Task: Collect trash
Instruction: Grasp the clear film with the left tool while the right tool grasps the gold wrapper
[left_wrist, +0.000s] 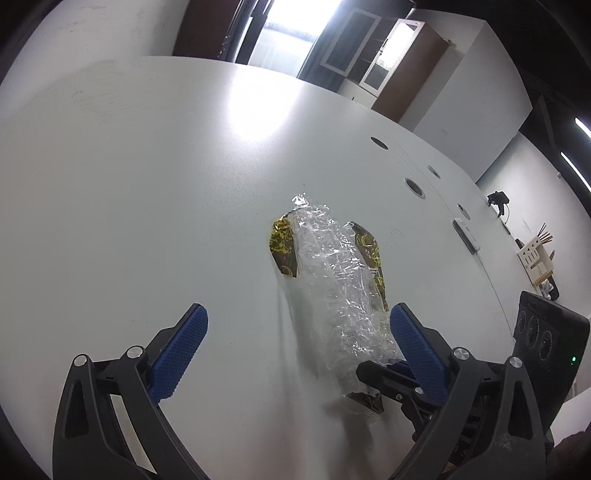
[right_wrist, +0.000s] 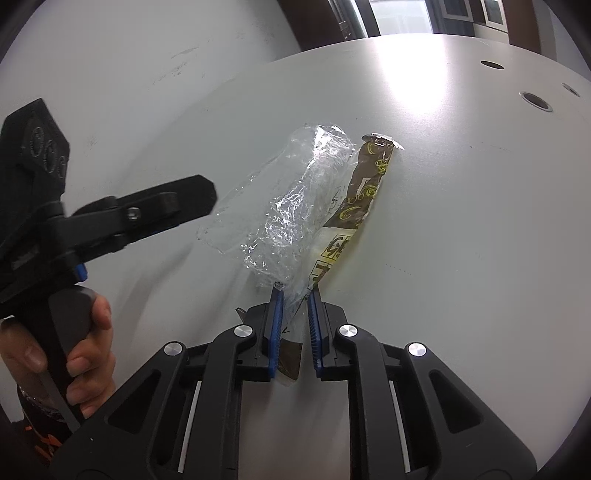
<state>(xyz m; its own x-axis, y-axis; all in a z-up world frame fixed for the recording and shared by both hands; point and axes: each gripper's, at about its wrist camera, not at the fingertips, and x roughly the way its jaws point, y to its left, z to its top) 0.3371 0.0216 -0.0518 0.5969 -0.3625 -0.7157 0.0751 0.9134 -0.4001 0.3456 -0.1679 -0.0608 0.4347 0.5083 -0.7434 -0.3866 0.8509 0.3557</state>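
One wrapper on the white worktop: crinkled clear plastic with brown-and-gold printed edges, lying flat, near end lifted between blue pads; right gripper with fingers nearly together, clamped on that near end of the wrapper; left gripper just beside the same wrapper, two fingers wide apart, nothing between the pads, right-hand pad alongside the plastic's edge. One hand wrapped round the left gripper's handle, seen from the right wrist. Four round holes in the worktop beyond; one wooden box with sticks at the far edge.
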